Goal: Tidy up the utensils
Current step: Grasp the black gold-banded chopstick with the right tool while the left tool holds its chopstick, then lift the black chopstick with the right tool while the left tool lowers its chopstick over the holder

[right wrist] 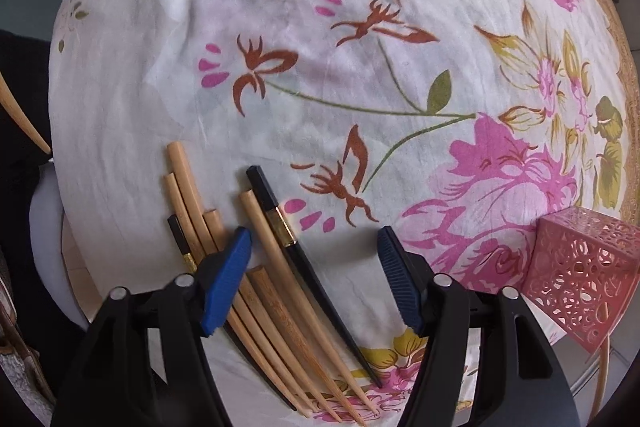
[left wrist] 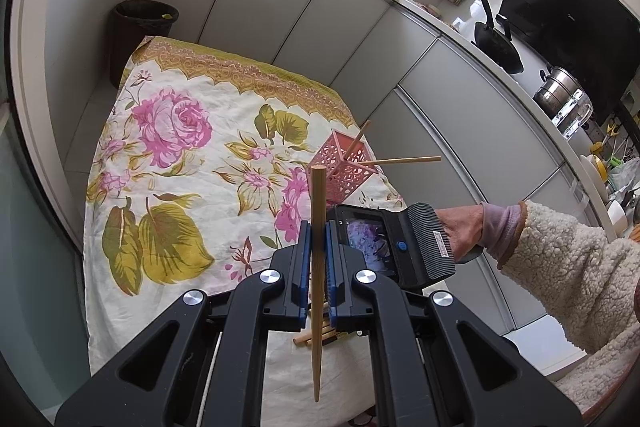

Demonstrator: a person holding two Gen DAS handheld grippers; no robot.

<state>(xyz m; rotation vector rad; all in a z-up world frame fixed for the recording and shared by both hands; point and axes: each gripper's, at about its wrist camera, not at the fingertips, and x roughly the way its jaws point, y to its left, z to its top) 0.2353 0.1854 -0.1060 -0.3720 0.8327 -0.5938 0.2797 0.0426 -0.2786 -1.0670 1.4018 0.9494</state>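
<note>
Left tool (left wrist: pixel 319 247) clamping one upright bamboo chopstick (left wrist: pixel 318 267), right tool (right wrist: pixel 314 267) spread wide over seven loose chopsticks (right wrist: pixel 280 267) on the floral tabletop (right wrist: pixel 320 67), pink holder (left wrist: pixel 348 167) with two chopsticks (left wrist: pixel 400 160).

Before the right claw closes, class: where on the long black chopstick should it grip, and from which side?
Grip the black chopstick at its thick section near the gold band, coming straight down from above. It lies flat on the cloth beside a wooden chopstick, so the open right claw probably needs to straddle it crosswise.
</note>
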